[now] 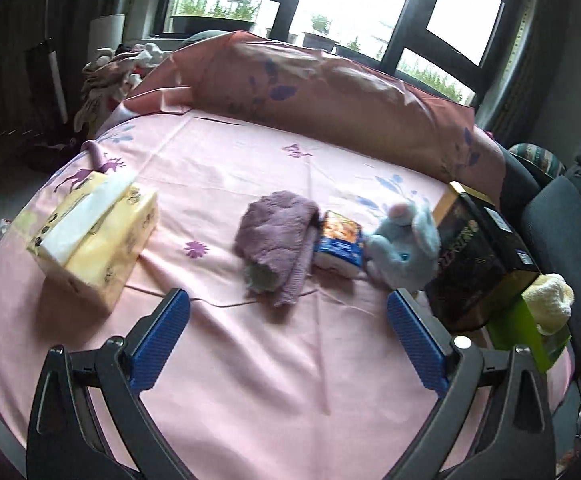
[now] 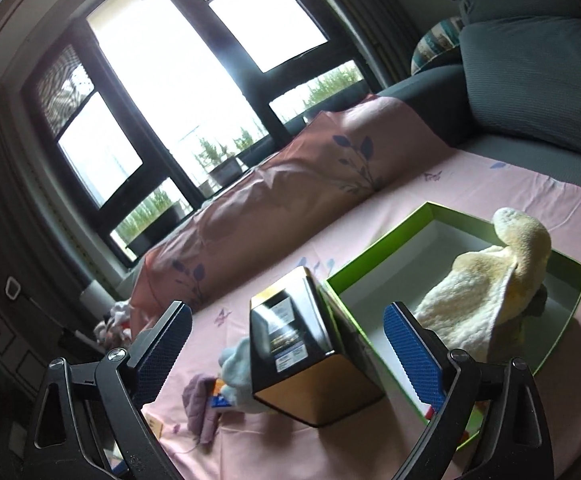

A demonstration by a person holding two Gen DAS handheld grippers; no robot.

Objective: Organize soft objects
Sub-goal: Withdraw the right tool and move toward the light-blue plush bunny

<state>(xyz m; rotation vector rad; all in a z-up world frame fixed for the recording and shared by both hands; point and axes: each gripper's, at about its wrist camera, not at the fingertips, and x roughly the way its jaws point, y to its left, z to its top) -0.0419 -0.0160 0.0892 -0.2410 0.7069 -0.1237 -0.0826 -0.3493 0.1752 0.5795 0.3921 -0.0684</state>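
A purple knitted cloth [image 1: 278, 240] lies mid-table on the pink sheet, beside a small blue tissue pack [image 1: 338, 242] and a light blue plush toy [image 1: 404, 240]. A cream fluffy cloth [image 2: 486, 280] lies in the green open box [image 2: 374, 254]; it also shows in the left wrist view [image 1: 550, 300]. My left gripper [image 1: 288, 340] is open and empty, just short of the purple cloth. My right gripper [image 2: 286, 348] is open and empty, hovering over the black and gold box [image 2: 294, 340]. The purple cloth [image 2: 200, 404] and plush [image 2: 238, 364] show past that box.
A yellow tissue box [image 1: 94, 236] sits at the left. The black and gold box [image 1: 478, 248] stands between the plush and the green box [image 1: 518, 328]. A pink pillow [image 1: 330, 88] lines the far edge. A grey sofa [image 2: 530, 60] is at the right.
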